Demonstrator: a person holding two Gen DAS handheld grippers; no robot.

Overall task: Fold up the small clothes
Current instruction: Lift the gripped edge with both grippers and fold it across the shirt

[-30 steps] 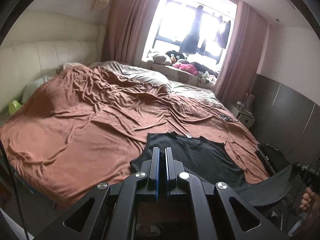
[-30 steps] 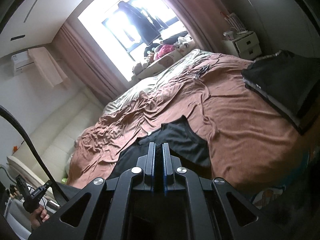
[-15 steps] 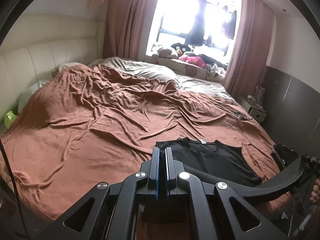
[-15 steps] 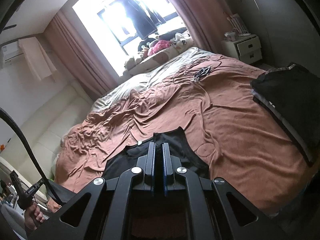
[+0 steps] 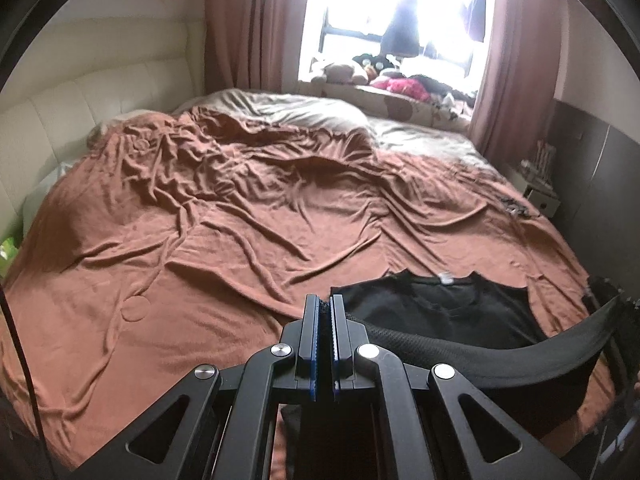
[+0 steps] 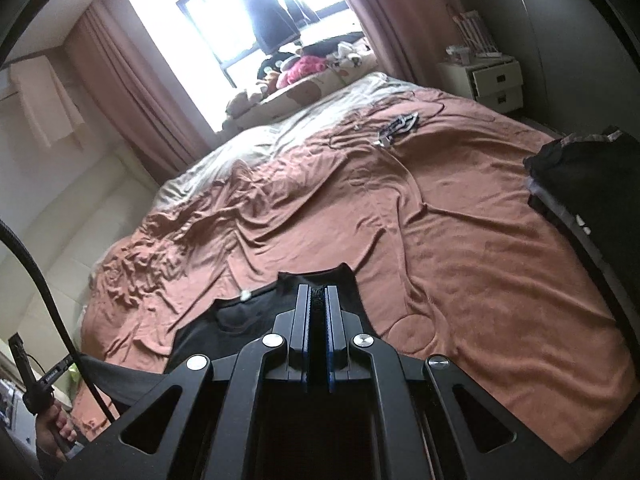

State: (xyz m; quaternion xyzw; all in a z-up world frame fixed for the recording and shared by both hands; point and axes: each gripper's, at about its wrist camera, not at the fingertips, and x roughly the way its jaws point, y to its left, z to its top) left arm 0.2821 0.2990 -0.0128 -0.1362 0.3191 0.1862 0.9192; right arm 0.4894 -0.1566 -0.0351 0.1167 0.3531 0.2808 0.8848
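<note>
Since earlier, you've lowered the black top [image 5: 440,316] onto the bed [image 5: 200,240]; left tongs [image 5: 324,304] and right tongs [image 6: 318,296] both stay clamped on its hem.

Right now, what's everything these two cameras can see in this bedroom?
black shirt: one, black, near bed edge, hem lifted.
bedspread: one, rust-brown, wrinkled, covering bed.
headboard: one, cream, padded, along bed's left side.
curtains: pair, dusty pink, flanking window.
stuffed toys: several, mixed colours, on windowsill.
nightstand: one, white, beside bed.
dark clothes pile: one, black, bed's right edge.
left gripper: black, fingers shut on shirt hem.
right gripper: black, fingers shut on shirt hem.
</note>
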